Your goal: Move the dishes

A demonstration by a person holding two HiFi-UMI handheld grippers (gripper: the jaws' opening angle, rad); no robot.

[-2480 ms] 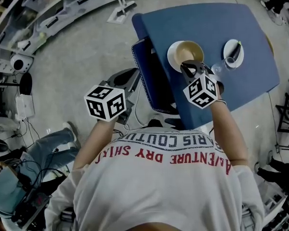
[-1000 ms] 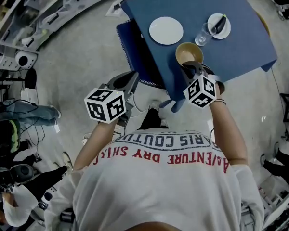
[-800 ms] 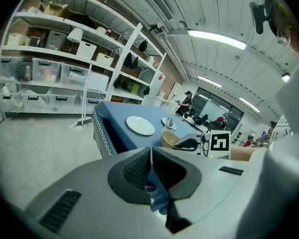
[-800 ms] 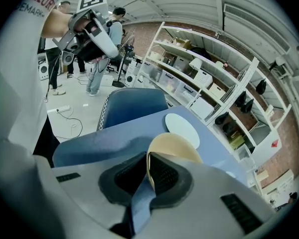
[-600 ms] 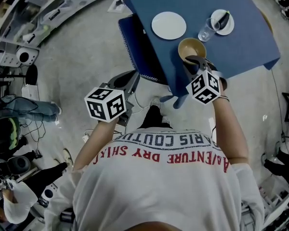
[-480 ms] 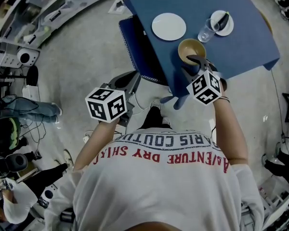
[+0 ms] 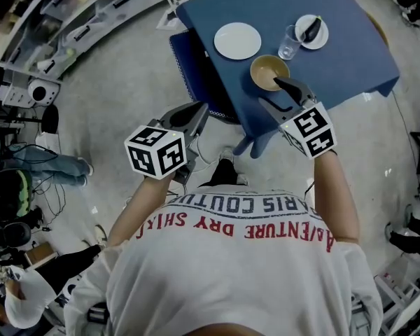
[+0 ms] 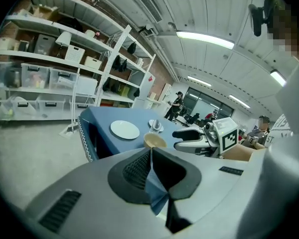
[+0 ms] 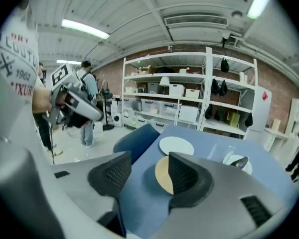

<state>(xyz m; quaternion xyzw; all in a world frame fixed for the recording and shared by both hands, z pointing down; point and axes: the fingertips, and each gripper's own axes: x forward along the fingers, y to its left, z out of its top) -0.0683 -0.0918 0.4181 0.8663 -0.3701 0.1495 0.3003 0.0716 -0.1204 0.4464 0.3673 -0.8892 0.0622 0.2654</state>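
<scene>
Change since half a second ago: your right gripper [image 7: 274,94] has come off the tan bowl [image 7: 268,73] and drawn back toward you; its jaws now stand apart with nothing between them. Bowl: upright on the blue table [image 7: 350,54], near its close edge, straight ahead of the right jaws, just past their tips; round, so no long axis to line up. Beyond it: white plate [image 7: 237,40], glass [image 7: 289,43], saucer [image 7: 311,31] carrying a dark spoon. Left gripper [image 7: 193,115]: jaws together, empty, out over the floor, well apart from the dishes; your right is nearer. Open room: bare cloth to the bowl's right.
</scene>
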